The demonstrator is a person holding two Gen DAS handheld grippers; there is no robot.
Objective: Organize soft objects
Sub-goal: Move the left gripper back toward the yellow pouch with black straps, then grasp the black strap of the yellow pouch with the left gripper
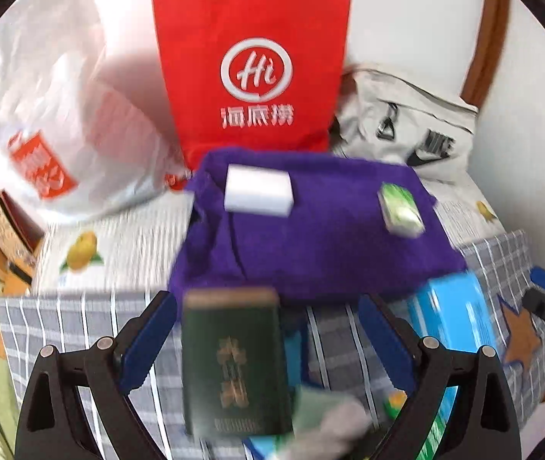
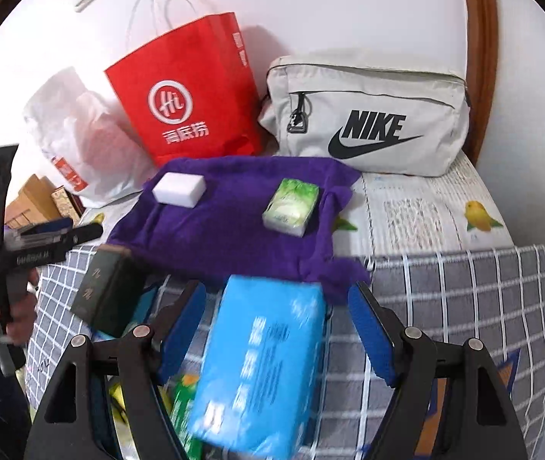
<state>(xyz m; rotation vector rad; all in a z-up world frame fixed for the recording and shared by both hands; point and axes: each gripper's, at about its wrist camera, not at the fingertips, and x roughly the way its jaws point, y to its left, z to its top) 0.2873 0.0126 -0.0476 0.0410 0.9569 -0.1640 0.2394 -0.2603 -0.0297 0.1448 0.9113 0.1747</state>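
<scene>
My left claw (image 1: 268,341) stands wide open, its blue pads apart on either side of a dark green pack (image 1: 234,360) that lies below it on the grey checked cloth (image 1: 61,326); the pads do not touch the pack, though blur makes the gap hard to judge. My right claw (image 2: 276,333) is open too, jaws spread around a blue tissue pack (image 2: 261,364) lying lengthwise between them, with clear space on each side. Beside that pack, to the left, a green wrapper (image 2: 184,402) peeks out. Further out, a purple towel (image 2: 226,222) is spread on the surface. A white sponge block (image 2: 179,189) sits on its far left part and a small green tissue packet (image 2: 291,207) on its right, well apart from each other. Behind the towel stand a red paper bag (image 2: 192,92), a white plastic bag (image 2: 77,134) and a grey Nike pouch (image 2: 368,115) against the wall.
</scene>
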